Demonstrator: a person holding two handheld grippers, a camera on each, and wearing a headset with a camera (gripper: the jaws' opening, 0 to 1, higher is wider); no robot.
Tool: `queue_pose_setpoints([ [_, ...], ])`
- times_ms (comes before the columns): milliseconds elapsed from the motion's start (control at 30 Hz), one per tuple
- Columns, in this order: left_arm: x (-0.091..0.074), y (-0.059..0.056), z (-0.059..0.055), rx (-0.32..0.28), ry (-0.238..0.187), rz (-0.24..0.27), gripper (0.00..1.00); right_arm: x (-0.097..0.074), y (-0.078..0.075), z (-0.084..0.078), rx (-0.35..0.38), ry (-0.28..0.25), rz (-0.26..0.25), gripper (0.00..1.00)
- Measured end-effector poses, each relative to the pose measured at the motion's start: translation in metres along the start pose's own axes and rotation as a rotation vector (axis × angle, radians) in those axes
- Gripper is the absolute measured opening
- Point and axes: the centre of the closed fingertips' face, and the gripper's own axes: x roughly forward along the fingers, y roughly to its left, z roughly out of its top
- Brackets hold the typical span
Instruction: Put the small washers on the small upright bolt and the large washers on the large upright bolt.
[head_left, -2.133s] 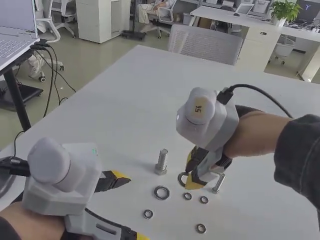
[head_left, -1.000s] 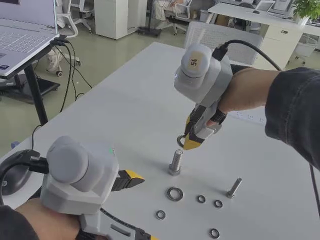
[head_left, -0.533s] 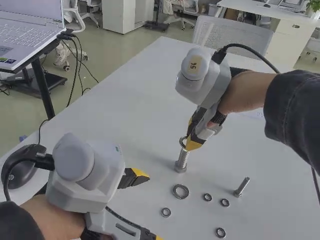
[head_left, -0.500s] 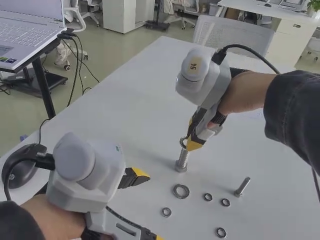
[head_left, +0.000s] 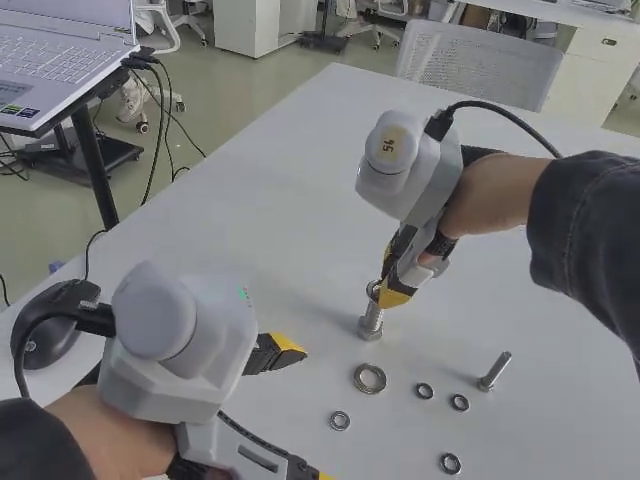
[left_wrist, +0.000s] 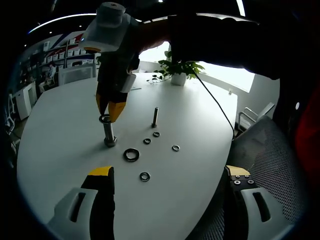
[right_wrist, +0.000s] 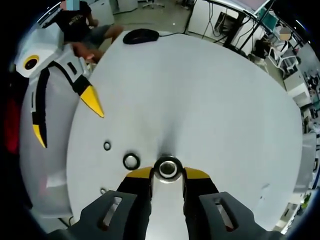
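White bench, office behind. Gripped washer (lg) now sits at top end of lg bolt, clenched in right gripper; approx. 2 s ago it was at bench level beside sm bolt. Judgement: hole aligned w/ thread, ready for release. Loose on bench: one lg washer, four sm washers. Left gripper idle, jaws spread, holding nothing.
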Motion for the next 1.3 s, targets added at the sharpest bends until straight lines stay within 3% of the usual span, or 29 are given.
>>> queue_pose_setpoints([
  [1300, 0.004, 0.004, -0.001, -0.015, 0.005, 0.001, 0.9, 0.054, -0.003, -0.016, 0.043, 0.025, 0.027, 0.23],
])
